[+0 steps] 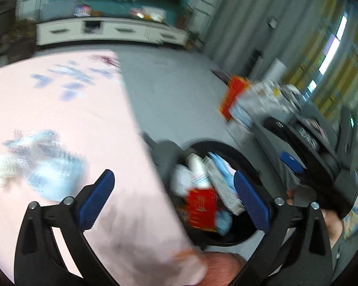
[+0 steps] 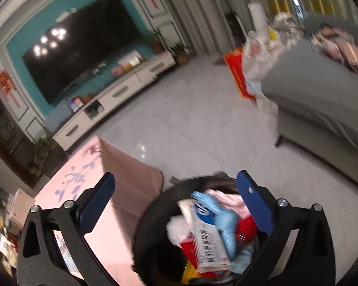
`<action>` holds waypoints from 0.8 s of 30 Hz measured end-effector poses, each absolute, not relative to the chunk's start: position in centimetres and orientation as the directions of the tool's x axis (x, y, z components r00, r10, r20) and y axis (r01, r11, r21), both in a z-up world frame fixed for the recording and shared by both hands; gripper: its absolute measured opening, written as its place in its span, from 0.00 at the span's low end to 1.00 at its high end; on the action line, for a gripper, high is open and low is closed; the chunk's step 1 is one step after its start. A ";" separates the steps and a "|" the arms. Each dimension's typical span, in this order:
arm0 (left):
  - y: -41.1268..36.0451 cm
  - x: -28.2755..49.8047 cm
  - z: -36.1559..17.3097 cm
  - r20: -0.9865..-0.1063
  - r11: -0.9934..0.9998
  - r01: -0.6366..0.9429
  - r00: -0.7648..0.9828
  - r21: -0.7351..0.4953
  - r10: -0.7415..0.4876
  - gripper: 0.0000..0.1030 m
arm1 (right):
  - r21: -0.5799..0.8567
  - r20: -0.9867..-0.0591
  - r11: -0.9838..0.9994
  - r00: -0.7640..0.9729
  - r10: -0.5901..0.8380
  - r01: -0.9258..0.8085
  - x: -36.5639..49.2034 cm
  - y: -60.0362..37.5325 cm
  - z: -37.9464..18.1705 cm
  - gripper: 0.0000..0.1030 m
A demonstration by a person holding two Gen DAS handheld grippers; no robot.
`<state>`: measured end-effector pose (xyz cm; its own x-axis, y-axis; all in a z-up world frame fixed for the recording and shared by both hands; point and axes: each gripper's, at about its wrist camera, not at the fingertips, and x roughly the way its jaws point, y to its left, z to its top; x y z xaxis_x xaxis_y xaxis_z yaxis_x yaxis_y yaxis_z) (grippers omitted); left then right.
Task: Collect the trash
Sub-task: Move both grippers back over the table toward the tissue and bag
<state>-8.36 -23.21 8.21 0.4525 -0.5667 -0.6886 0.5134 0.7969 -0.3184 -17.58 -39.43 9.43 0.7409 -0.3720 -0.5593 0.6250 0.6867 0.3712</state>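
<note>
Both hand-held grippers, left [image 1: 174, 197] and right [image 2: 176, 205], are standing wide apart, holding nothing. Below them a round black bin [image 2: 145, 233] is sitting full of crumpled trash [image 2: 210, 233]. Beyond, clear wrappers [image 1: 45, 162] are lying on the soft pink surface [image 1: 71, 109].

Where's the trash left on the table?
In the left wrist view, crumpled wrappers lie at the far left on the pink table, well left of the bin.

Two black handheld grippers, left gripper [image 1: 174, 195] and right gripper [image 2: 179, 202], each with two angular arms tipped by ribbed blue pads [image 1: 96, 202]. Silver screws [image 1: 68, 200] at the linkage joints behind the pads. Small pale mark on one right pad [image 2: 250, 189].
</note>
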 end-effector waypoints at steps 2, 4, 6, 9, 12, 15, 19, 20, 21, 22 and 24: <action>-20.2 -7.5 9.2 -0.675 0.818 0.484 0.493 -0.310 -0.548 0.97 | 0.326 -0.532 0.733 0.756 -0.381 0.598 -16.6 -37.7 10.0 0.97; -17.1 -6.6 10.0 -0.660 0.839 0.452 0.535 -0.303 -0.527 0.97 | 0.269 -0.487 0.791 0.786 -0.381 0.550 -15.5 -35.3 10.5 0.97; -14.5 -5.9 9.8 -0.640 0.863 0.412 0.586 -0.294 -0.497 0.97 | 0.233 -0.456 0.821 0.804 -0.381 0.521 -14.6 -33.1 10.7 0.97; -11.3 -4.5 7.7 -0.650 0.921 0.279 0.653 -0.272 -0.390 0.97 | 0.173 -0.469 0.843 0.795 -0.385 0.510 -12.5 -30.1 10.0 0.97; -9.7 -2.9 5.4 -0.701 0.938 0.239 0.624 -0.252 -0.347 0.97 | 0.130 -0.517 0.878 0.787 -0.337 0.461 -10.1 -27.4 8.1 0.97; -8.6 -1.7 4.4 -0.717 0.932 0.231 0.595 -0.280 -0.364 0.97 | 0.093 -0.551 0.905 0.779 -0.300 0.415 -8.2 -25.6 6.3 0.97; -7.1 -1.0 4.0 -0.718 0.947 0.186 0.618 -0.262 -0.320 0.97 | 0.039 -0.560 0.919 0.771 -0.305 0.392 -7.0 -23.8 4.7 0.97; -6.8 -0.9 3.9 -0.722 0.953 0.174 0.623 -0.248 -0.301 0.97 | 0.037 -0.563 0.922 0.771 -0.299 0.384 -6.8 -23.6 4.5 0.97; -6.6 -0.7 3.8 -0.726 0.957 0.168 0.624 -0.238 -0.290 0.97 | 0.035 -0.565 0.925 0.771 -0.293 0.378 -6.6 -23.2 4.3 0.97; -6.3 -0.5 3.6 -0.730 0.958 0.163 0.622 -0.235 -0.285 0.97 | 0.031 -0.566 0.928 0.772 -0.291 0.372 -6.5 -22.9 4.1 0.97; -5.9 -0.4 3.6 -0.732 0.960 0.156 0.621 -0.234 -0.279 0.97 | 0.020 -0.563 0.929 0.772 -0.295 0.369 -6.5 -22.5 3.9 0.97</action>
